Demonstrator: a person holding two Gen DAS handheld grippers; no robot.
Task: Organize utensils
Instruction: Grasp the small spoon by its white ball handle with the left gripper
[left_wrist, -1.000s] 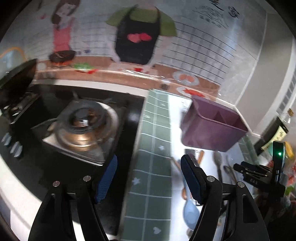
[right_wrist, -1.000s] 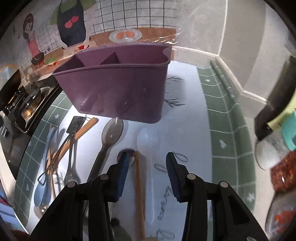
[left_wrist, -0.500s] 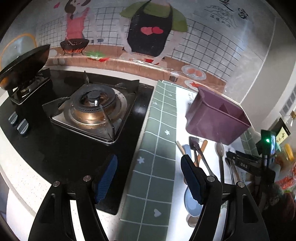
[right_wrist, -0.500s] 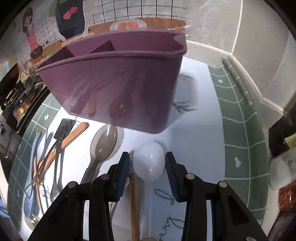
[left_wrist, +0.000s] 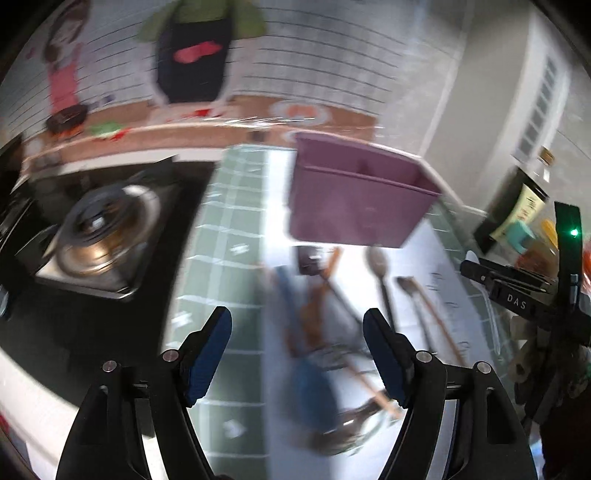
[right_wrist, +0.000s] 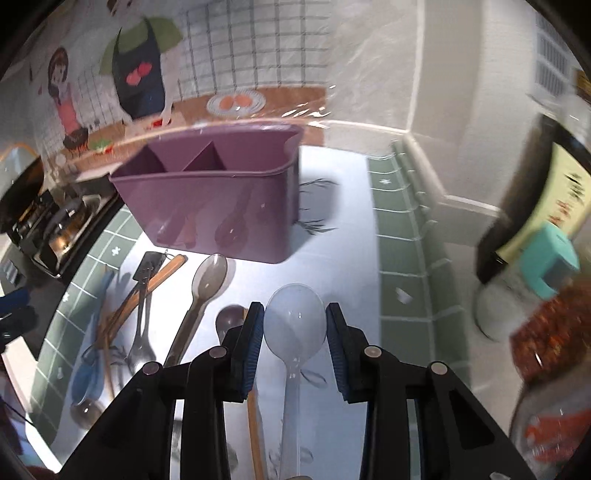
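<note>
right gripper (right_wrist: 294, 322) has its blue pads on either side of the bowl of the translucent white plastic spoon (right_wrist: 294, 325), clamped on it or very nearly so; i can't see a gap at either pad. the spoon's long axis runs straight back along the fingers, bowl forward, handle toward the camera. the purple plastic divided utensil caddy (right_wrist: 221, 206) sits dead ahead of the bowl and slightly left, open compartments up, near but not touching. so the coming move looks like lift, tip the handle down and go forward into a compartment.

left gripper (left_wrist: 297, 354) is spread wide with nothing in it, hovering over the green tiled mat edge (left_wrist: 218, 236), well apart from the caddy (left_wrist: 354, 206). right is clearly the nearer one.

the right view shows the pad contact plus the loose row on the white counter: grey plastic spoon (right_wrist: 207, 284), black spatula (right_wrist: 147, 264), wooden-handled tool (right_wrist: 159, 277). the left view is motion-blurred but shows the gas burner (left_wrist: 99, 236) off to the left and the right gripper (left_wrist: 517, 291) from the side; the spoon there is only a faint sliver.
</note>
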